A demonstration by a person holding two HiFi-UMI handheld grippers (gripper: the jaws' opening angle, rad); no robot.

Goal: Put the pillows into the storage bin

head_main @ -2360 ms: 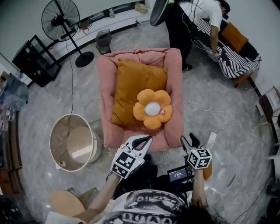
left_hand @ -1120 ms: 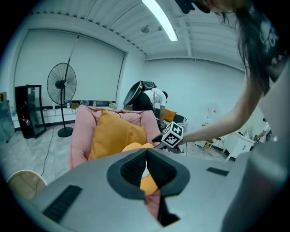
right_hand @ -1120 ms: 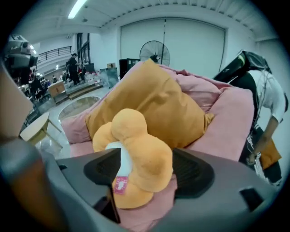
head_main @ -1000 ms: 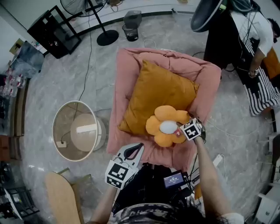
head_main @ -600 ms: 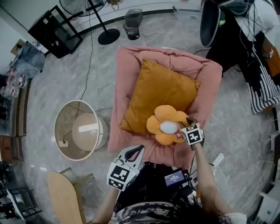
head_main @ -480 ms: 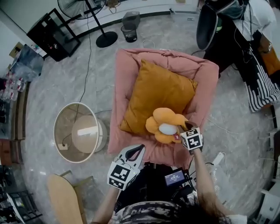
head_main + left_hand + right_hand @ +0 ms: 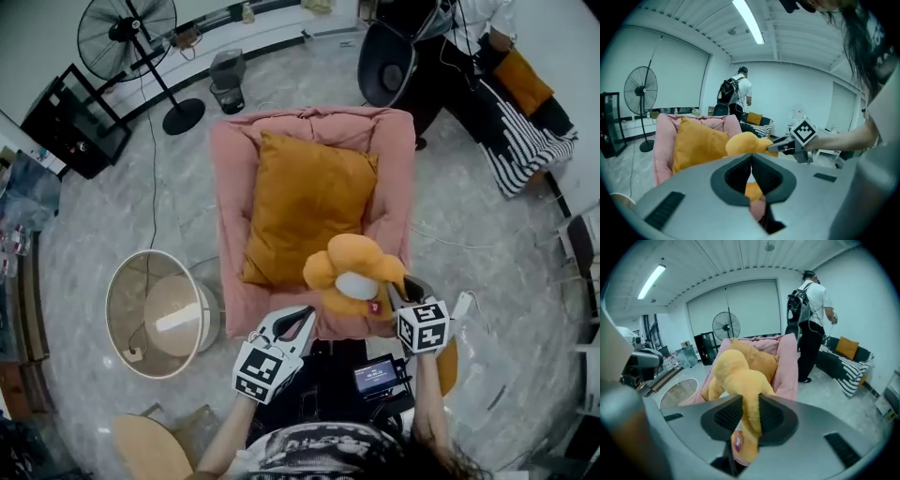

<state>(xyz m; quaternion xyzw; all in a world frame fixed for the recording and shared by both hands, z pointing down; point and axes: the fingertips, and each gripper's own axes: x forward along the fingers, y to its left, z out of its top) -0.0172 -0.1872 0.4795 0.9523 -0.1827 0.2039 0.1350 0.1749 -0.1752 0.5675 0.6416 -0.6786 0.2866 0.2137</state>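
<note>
Half a second earlier the flower pillow (image 7: 352, 277) had lain flat on the seat against the near right corner of the square orange pillow (image 7: 305, 206). Now it had come off the seat, bunched and folded, and hung over the near rim of the pink armchair (image 7: 225, 187). The right gripper (image 7: 400, 285) had drawn back toward the person with it. Its jaws were closing, their pads grasping one yellow petal pinched thin between them in the right gripper view (image 7: 750, 416). The left gripper (image 7: 306, 314) had kept its place just near of the chair's front edge, clenched on nothing, its pads meeting with no gap.

There were two pillows, and only the flower one was held. The orange one still leaned on the seat, touching the far and left cushions. One storage bin (image 7: 150, 253) stood with its round mouth open upward. There were also one armchair, two grippers, one standing fan (image 7: 127, 37) at the far left, and one other person (image 7: 450, 37) at the far right by a striped sofa (image 7: 525, 131).

The bin sat on the floor just beside the chair's near left corner. The left gripper lay between it and the lifted pillow. Bare marble floor (image 7: 469, 272) lay open to the right of the chair, and a thin cord (image 7: 153, 202) ran from the fan side toward the bin.
</note>
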